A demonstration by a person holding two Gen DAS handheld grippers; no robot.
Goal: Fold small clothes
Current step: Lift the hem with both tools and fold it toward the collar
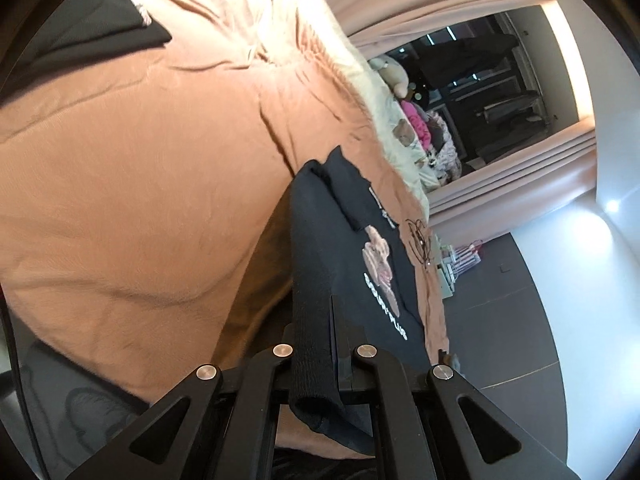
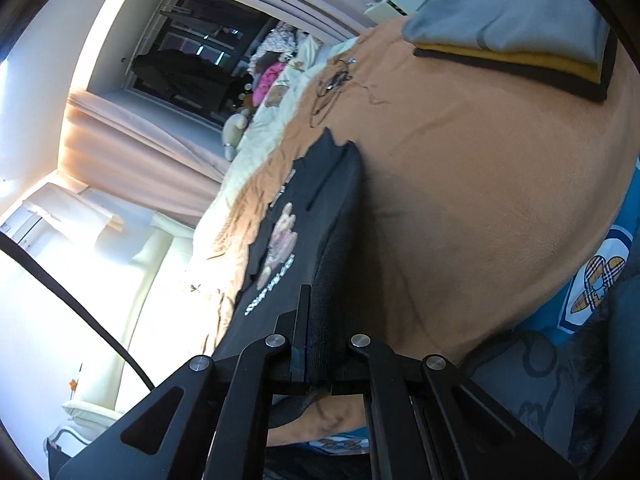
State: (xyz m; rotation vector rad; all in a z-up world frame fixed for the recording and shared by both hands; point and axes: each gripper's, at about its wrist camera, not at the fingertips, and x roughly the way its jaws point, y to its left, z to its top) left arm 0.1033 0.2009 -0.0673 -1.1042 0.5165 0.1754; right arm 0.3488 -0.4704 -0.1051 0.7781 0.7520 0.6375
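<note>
While the black printed sweatshirt (image 1: pixel 352 248) lies spread on the peach-brown bedspread (image 1: pixel 132 184), each tong grips its near ribbed hem: the left gripper (image 1: pixel 320 360) is clenched on the ribbing, a fold of it hanging back between the jaws; the right gripper (image 2: pixel 316 360) is likewise pinched tight on the same hem (image 2: pixel 336 272) at the other corner; the garment's far end, with its pink print, rests on the bed. It looks light, soft and limp, so it should drape and sag between the two holds rather than keep any shape; the thicker ribbed band seems the surest place to grasp, near the corners, since thin jersey might slip. Folded clothes (image 2: pixel 520 36) sit stacked further off.
</note>
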